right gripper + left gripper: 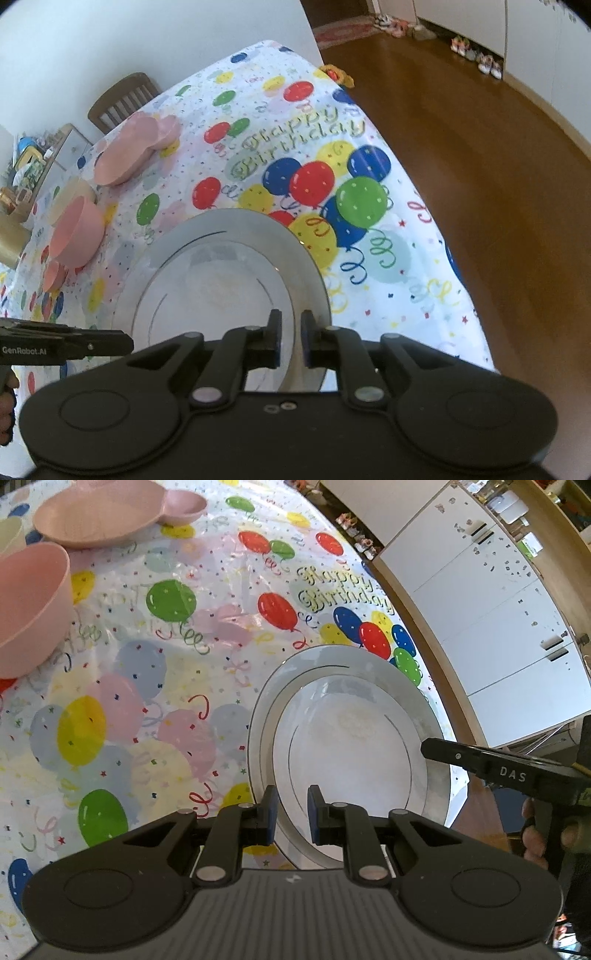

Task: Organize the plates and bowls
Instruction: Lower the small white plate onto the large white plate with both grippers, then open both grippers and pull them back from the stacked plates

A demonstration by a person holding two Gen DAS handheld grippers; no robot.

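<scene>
A small white plate (pixel 351 746) sits inside a large grey-rimmed plate (pixel 264 709) near the table's edge, at 5 o'clock in the left wrist view, on a "Happy Birthday" balloon tablecloth (pixel 147 701).

The left gripper (pixel 291 805) has its jaws drawn narrow over the small white plate's near rim, apparently clamping it. The right gripper (pixel 290 332) straddles the same plate's opposite rim with only a slim gap. Whether its pads actually press on the rim cannot be told.

In the left wrist view, the right gripper's tip enters from 3 o'clock, with a person's hand (pixel 535 834) on its handle.

At 10 o'clock in that view, well apart from the 2 plates, stands a pink bowl (pixel 29 609). A pink mouse-eared plate (pixel 110 513) lies at 11 o'clock.

A wooden chair (pixel 122 99) stands at the table's far side, at 11 o'clock in the right wrist view.
</scene>
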